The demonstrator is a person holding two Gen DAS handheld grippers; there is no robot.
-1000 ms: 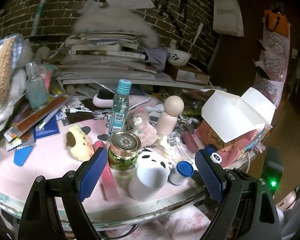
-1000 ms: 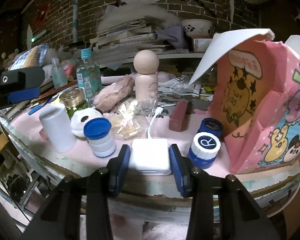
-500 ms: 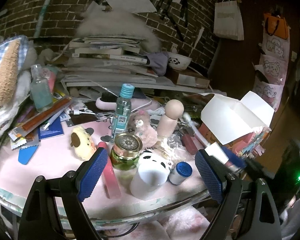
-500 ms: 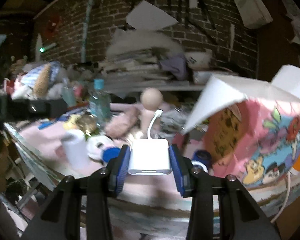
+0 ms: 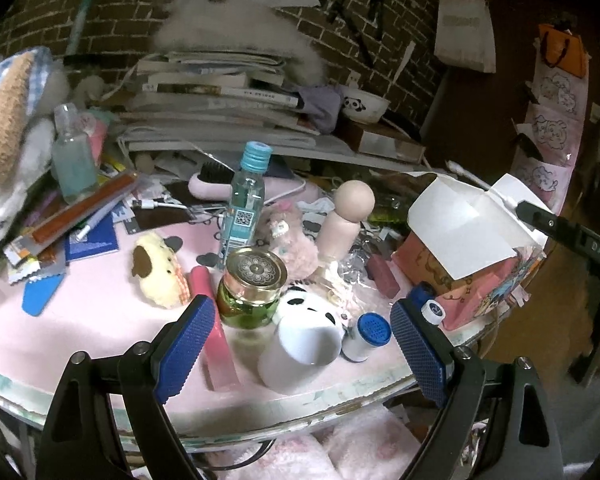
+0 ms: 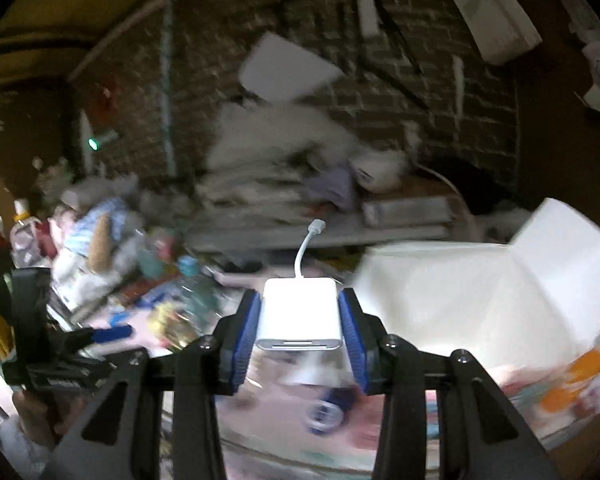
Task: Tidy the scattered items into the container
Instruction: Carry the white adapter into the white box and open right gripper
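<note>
My right gripper (image 6: 300, 326) is shut on a white adapter (image 6: 299, 312) whose short cable curls upward. It holds the adapter in the air above the table, left of the pink cartoon box (image 6: 496, 300) with open white flaps. The box also shows in the left wrist view (image 5: 468, 248) at the table's right edge. My left gripper (image 5: 300, 344) is open and empty at the table's front edge. Between its fingers stand a white cup (image 5: 300, 340), a green jar with gold lid (image 5: 252, 288) and a blue-capped bottle (image 5: 368, 336).
In the left wrist view the pink table (image 5: 80, 320) holds a clear bottle (image 5: 246, 208), a wooden peg doll (image 5: 346, 220), a yellow plush dog (image 5: 158, 268), a pink bar (image 5: 214, 340) and a panda toy (image 5: 308, 300). Stacked books (image 5: 220, 104) stand behind.
My right gripper has lifted the white adapter off the table's front edge and risen above the box. The left gripper has hardly moved.
</note>
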